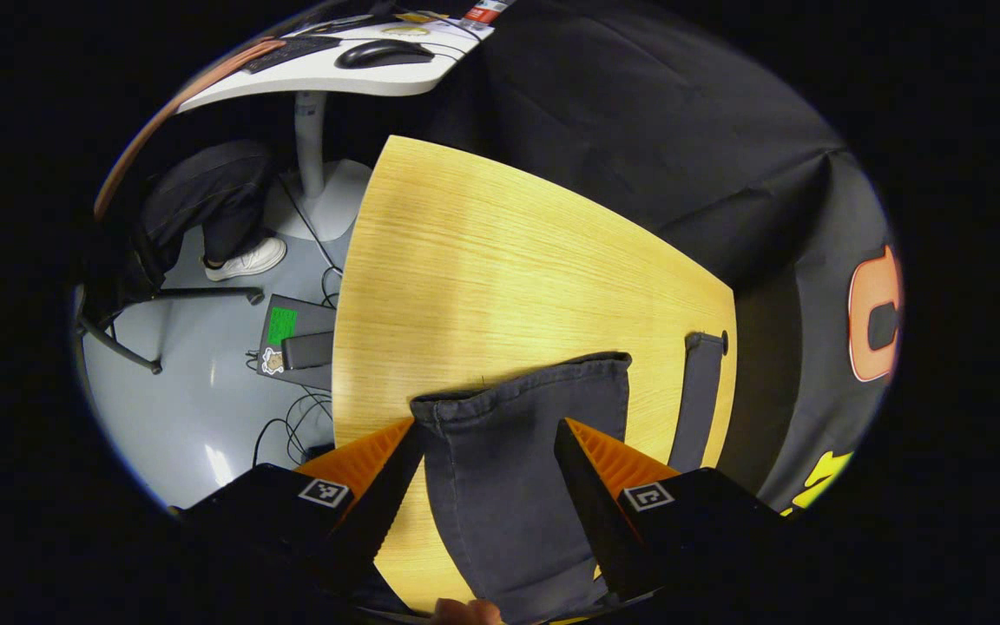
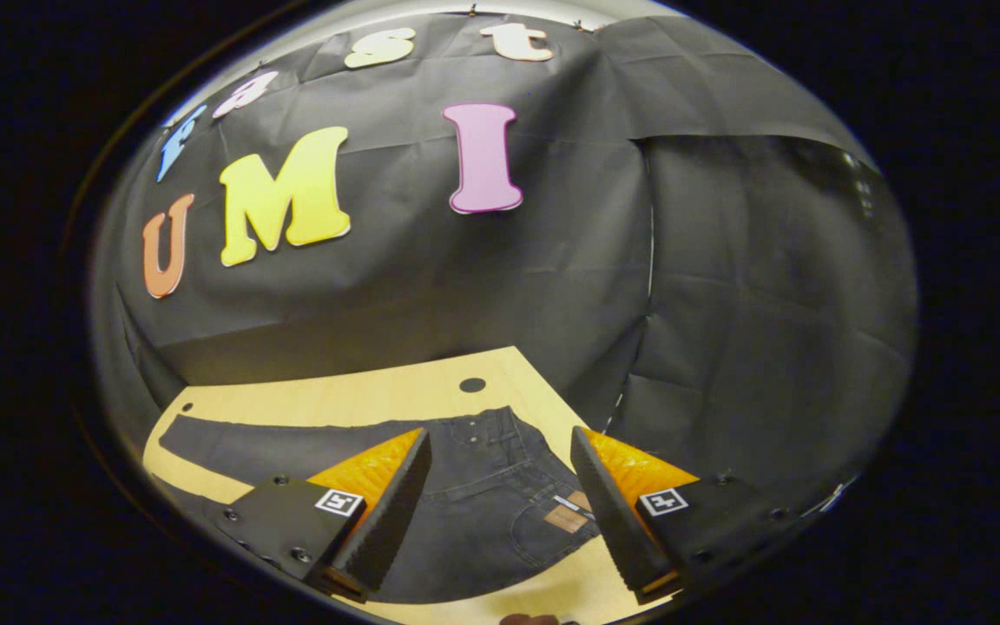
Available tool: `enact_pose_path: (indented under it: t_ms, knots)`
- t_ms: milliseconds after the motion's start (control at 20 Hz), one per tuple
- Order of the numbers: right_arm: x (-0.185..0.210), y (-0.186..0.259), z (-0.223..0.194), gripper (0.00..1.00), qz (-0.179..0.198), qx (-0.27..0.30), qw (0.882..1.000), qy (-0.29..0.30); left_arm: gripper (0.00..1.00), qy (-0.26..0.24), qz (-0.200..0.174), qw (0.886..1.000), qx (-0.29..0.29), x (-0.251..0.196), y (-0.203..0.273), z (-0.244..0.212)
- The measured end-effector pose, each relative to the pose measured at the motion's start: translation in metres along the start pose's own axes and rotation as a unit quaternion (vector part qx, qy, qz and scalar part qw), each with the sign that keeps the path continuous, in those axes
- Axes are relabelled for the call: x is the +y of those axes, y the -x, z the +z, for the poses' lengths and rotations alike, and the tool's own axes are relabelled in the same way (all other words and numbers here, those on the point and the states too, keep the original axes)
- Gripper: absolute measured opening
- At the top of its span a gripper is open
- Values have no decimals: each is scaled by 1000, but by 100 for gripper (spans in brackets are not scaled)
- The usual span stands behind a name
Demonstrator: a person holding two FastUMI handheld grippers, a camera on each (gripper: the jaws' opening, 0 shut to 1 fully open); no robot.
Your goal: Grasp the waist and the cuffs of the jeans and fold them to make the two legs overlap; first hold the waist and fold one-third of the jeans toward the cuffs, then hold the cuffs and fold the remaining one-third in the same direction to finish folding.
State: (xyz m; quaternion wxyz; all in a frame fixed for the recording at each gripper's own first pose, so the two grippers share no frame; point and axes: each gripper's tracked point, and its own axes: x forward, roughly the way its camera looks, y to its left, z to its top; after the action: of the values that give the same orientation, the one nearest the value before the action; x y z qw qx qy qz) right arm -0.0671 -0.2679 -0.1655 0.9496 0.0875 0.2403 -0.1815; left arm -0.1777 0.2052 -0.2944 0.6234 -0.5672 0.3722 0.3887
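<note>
Dark grey jeans lie spread flat on the light wooden table. In the left gripper view, one leg's cuff points away from me, and the other leg's cuff lies apart to the right near the table edge. My left gripper stands open over the nearer cuff, one finger on each side of the leg. In the right gripper view, the waist with its back patch lies below my open right gripper. A leg runs off to the left. Neither gripper holds cloth.
Black cloth walls close off the table's far sides. Left of the table the floor drops away, with a box, cables, a chair base and a seated person's shoe. A white desk holds a mouse. The table has a cable hole.
</note>
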Motion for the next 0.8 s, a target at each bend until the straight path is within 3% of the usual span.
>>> enact_pose_path:
  t_ms: [150,200,250,300,400,500,550,650,800]
  knots:
    - [-9,-3,-9,99,-10,9,1000,-11,95,-23,1,1000,9,-5,-4,1]
    - [-13,-3,-12,99,-14,11,1000,-18,100,-29,6,999,14,-1,-6,0]
    - [-17,-4,-14,99,-17,15,999,-27,85,-27,4,1000,14,1,-9,-1]
    - [-22,-4,-18,99,-20,21,999,-36,64,-13,7,1000,16,6,-8,-4]
    - [-33,-7,-26,99,-27,40,997,-62,21,36,-22,999,24,1,-14,-4]
    - [-46,-15,-41,99,-38,80,991,-102,10,68,-38,997,27,0,-14,-3]
    - [-52,-20,-51,99,-38,112,984,-133,9,65,-40,997,27,0,-12,-2]
    - [-71,-28,-72,99,-51,178,959,-213,6,47,-39,998,27,2,-13,0]
    - [-116,-34,-110,98,-104,248,920,-284,5,54,-44,997,33,0,-14,-1]
